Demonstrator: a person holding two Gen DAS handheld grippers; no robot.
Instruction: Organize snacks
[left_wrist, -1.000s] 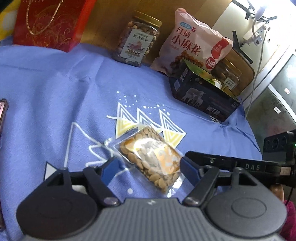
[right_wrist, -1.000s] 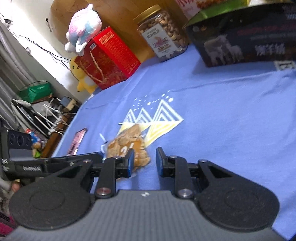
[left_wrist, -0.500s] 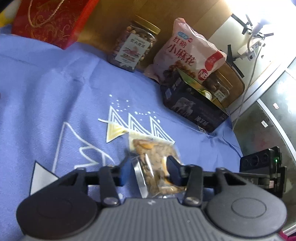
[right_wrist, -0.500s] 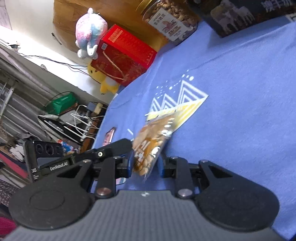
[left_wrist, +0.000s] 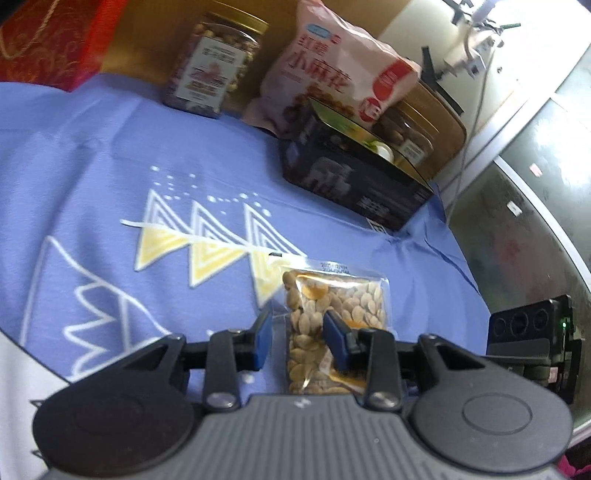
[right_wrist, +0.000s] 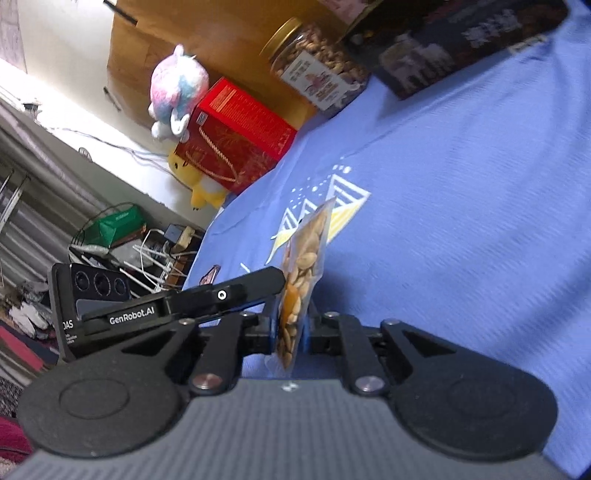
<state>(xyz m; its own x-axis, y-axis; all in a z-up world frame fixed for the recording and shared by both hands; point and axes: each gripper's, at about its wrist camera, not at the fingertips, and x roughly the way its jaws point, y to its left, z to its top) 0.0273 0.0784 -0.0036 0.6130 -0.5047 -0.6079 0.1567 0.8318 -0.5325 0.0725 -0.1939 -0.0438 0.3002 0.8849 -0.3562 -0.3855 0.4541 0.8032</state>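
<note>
Both claws grip one small clear nut packet (left_wrist: 325, 325): the left claw (left_wrist: 301, 341) has closed narrow on it across its width, and the right claw (right_wrist: 291, 332) has just been closing and now pinches its lower end edge-on, the packet standing upright between the pads. It is held above the blue cloth (left_wrist: 110, 155) on the table, well apart from the jar (left_wrist: 214, 62), pink bag (left_wrist: 332, 70) and dark box (left_wrist: 351, 177) at the back. To do this well, I would keep one firm pinch on the sealed rim (the film looks slippery) and let the other claw go before carrying it to the row of snacks. A second ago the packet lay flat on the cloth between wide left jaws; now it is lifted and turned.
</note>
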